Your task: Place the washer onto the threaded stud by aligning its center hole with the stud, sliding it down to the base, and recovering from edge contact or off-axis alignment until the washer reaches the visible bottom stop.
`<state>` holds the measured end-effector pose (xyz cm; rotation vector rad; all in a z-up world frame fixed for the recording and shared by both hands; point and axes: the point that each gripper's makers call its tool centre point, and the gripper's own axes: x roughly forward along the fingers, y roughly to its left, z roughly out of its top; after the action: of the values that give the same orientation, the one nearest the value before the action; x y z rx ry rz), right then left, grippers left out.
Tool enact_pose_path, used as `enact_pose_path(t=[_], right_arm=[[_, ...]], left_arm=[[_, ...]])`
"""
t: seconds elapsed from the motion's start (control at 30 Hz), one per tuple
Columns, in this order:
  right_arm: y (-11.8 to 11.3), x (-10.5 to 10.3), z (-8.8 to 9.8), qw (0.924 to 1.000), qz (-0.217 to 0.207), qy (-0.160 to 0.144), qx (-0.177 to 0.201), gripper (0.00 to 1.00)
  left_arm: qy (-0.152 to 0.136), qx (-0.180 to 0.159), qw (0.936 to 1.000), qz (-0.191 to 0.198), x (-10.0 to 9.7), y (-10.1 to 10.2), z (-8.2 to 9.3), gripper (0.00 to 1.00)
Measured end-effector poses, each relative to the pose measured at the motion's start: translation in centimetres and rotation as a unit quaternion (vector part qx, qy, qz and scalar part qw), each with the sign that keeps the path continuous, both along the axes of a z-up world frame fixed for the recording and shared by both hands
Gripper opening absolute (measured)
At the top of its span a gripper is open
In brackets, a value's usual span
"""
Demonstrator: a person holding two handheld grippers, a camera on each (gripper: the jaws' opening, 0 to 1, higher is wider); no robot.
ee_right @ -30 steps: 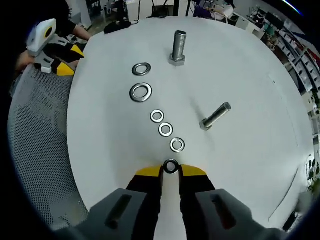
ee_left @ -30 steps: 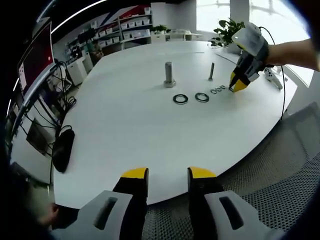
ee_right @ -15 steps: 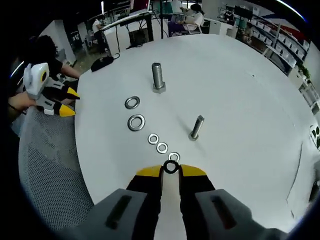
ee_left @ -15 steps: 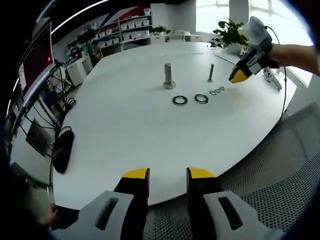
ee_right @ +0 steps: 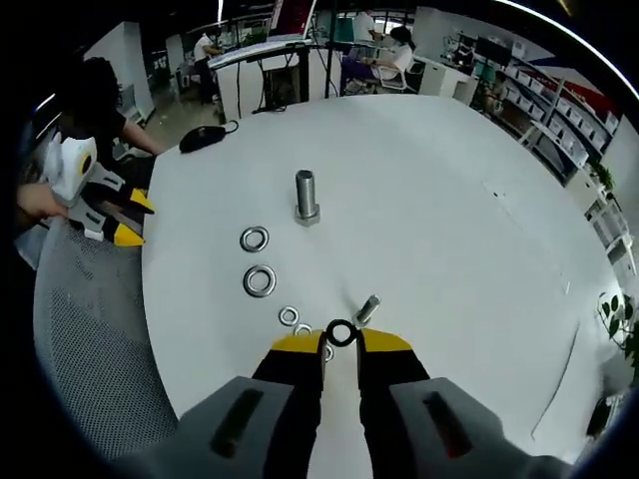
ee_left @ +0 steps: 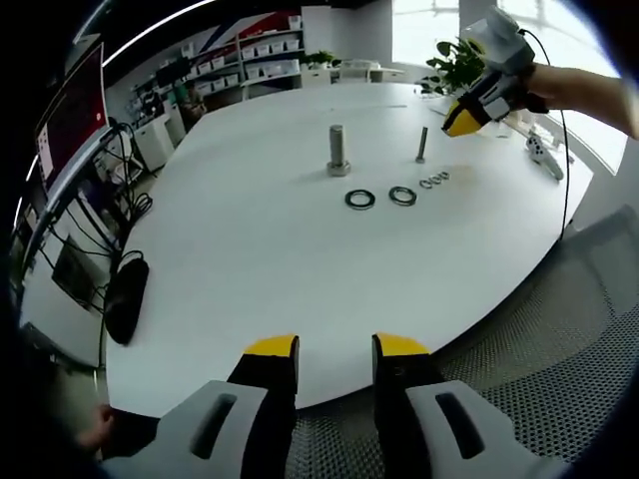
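A thin threaded stud (ee_left: pixel 421 143) stands upright on the white table (ee_left: pixel 250 259), to the right of a thick bolt (ee_left: pixel 338 150). My right gripper (ee_right: pixel 340 344) is shut on a small washer (ee_right: pixel 341 333), held in the air just above the thin stud (ee_right: pixel 366 309). Seen from the left gripper view, the right gripper (ee_left: pixel 467 118) hovers up and to the right of the stud. Two large washers (ee_left: pixel 359 199) (ee_left: pixel 402 196) and two small washers (ee_left: pixel 434 180) lie in a row. My left gripper (ee_left: pixel 335 349) is open at the near table edge, nothing between its fingers.
A black pouch (ee_left: pixel 127 296) lies at the table's left edge. A mesh chair (ee_left: pixel 559 339) sits by the near right rim. A white object (ee_left: pixel 544 155) lies at the far right. The thick bolt (ee_right: pixel 306 197) and the left gripper (ee_right: pixel 110 210) sit beyond the washers.
The right gripper has lifted off the table with the small washer and moved over to the thin stud. The left gripper has stayed put.
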<state>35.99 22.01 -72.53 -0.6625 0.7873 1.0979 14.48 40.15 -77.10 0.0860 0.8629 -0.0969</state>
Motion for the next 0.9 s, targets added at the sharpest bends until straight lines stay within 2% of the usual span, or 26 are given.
enact_pose_path(t=[0.3, 0.47, 0.53, 0.9], right_arm=[[0.8, 1.7, 0.1, 0.9998, 0.003, -0.014, -0.016, 0.14], [1.0, 2.3, -0.3, 0.9996, 0.006, -0.01, -0.026, 0.14], [1.1, 2.3, -0.5, 0.9997, 0.0, 0.005, -0.024, 0.14], [1.3, 2.5, -1.0, 0.9987, 0.014, 0.012, -0.047, 0.14]], left_arm=[[0.002, 0.001, 1.0, 0.001, -0.1, 0.1, 0.0, 0.27], [0.01, -0.005, 0.9999, 0.0, -0.2, -0.1, -0.3, 0.27], [0.011, -0.004, 0.9999, -0.001, -0.2, -0.1, -0.3, 0.27], [0.011, -0.002, 0.9999, -0.006, -0.3, -0.2, -0.3, 0.28]])
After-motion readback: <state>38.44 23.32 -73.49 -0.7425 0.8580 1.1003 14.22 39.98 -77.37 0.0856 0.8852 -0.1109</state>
